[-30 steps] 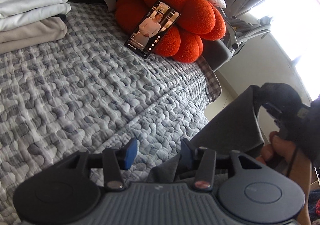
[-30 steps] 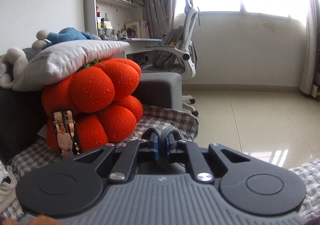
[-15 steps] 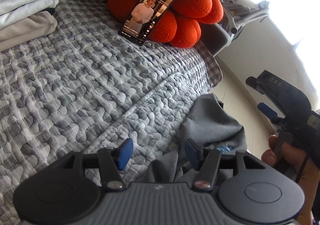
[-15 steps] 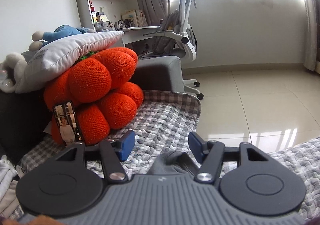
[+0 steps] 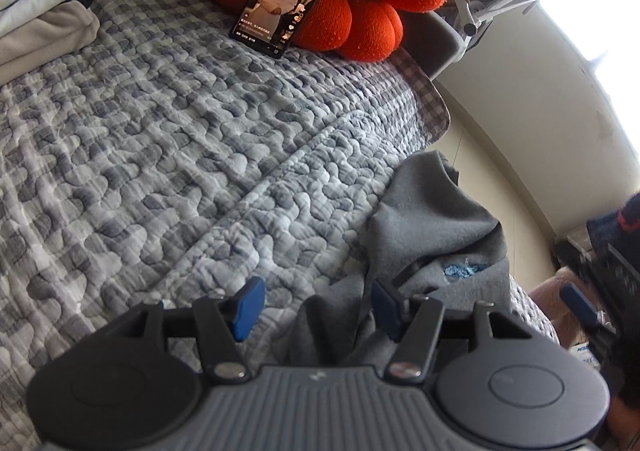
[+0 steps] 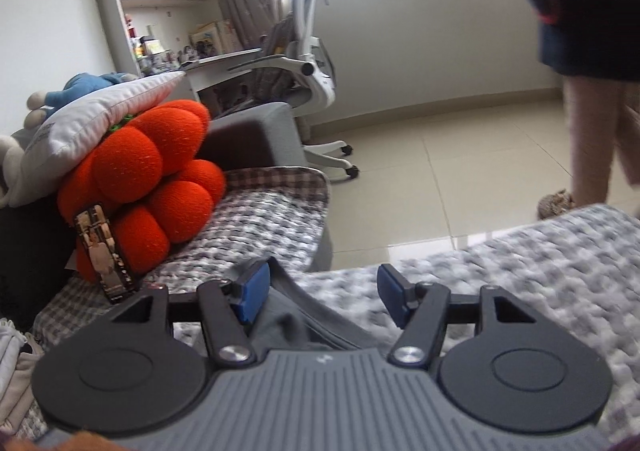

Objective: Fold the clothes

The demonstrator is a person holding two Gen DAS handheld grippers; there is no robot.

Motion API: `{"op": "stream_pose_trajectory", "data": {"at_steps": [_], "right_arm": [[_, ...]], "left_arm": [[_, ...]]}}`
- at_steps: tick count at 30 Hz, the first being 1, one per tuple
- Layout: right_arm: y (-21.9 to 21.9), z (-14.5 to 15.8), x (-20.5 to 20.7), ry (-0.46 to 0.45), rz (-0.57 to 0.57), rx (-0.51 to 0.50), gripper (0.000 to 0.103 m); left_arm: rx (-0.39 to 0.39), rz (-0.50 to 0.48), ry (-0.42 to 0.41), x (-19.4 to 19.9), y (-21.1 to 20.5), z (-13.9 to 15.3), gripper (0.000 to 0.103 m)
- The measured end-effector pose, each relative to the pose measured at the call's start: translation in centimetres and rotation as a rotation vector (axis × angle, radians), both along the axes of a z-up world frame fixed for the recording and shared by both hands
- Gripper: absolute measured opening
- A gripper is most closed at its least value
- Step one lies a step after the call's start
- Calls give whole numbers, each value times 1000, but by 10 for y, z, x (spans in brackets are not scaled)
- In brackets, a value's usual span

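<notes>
Presently, folded pale clothes (image 5: pixel 44 7) are stacked at the bed's (image 5: pixel 160 139) left; the left tool (image 5: pixel 312 307) and right tool (image 6: pixel 320 295) gape, jaws just opened, leaving the grey garment (image 5: pixel 436 227) crumpled at the edge, seemingly for regripping.

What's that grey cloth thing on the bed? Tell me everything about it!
The grey garment looks like soft, fleecy fabric, with a small blue patch near one fold. It lies crumpled, not folded, at the edge of the quilt, one corner poking up. It runs under the open left gripper. Its right pad seems to brush it; nothing grips it. The right gripper hangs open above it too.
</notes>
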State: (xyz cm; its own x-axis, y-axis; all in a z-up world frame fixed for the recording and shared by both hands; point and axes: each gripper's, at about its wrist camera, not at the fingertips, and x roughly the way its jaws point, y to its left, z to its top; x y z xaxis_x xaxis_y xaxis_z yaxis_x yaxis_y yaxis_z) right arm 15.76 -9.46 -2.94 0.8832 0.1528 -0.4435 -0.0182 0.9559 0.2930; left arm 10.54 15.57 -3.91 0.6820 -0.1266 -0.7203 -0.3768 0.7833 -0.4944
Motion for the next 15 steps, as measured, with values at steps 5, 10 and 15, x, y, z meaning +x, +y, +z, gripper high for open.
{"op": "stream_pose_trajectory", "data": {"at_steps": [5, 10, 15], "right_arm": [[-32, -17, -18, 57, -77, 81, 64], [-50, -36, -33, 108, -97, 171, 64], [-52, -49, -42, 184, -53, 230, 64]], "left_arm": [[-3, 1, 6, 0, 1, -2, 61], [23, -5, 4, 2, -4, -2, 61], [72, -22, -5, 4, -11, -2, 60]]}}
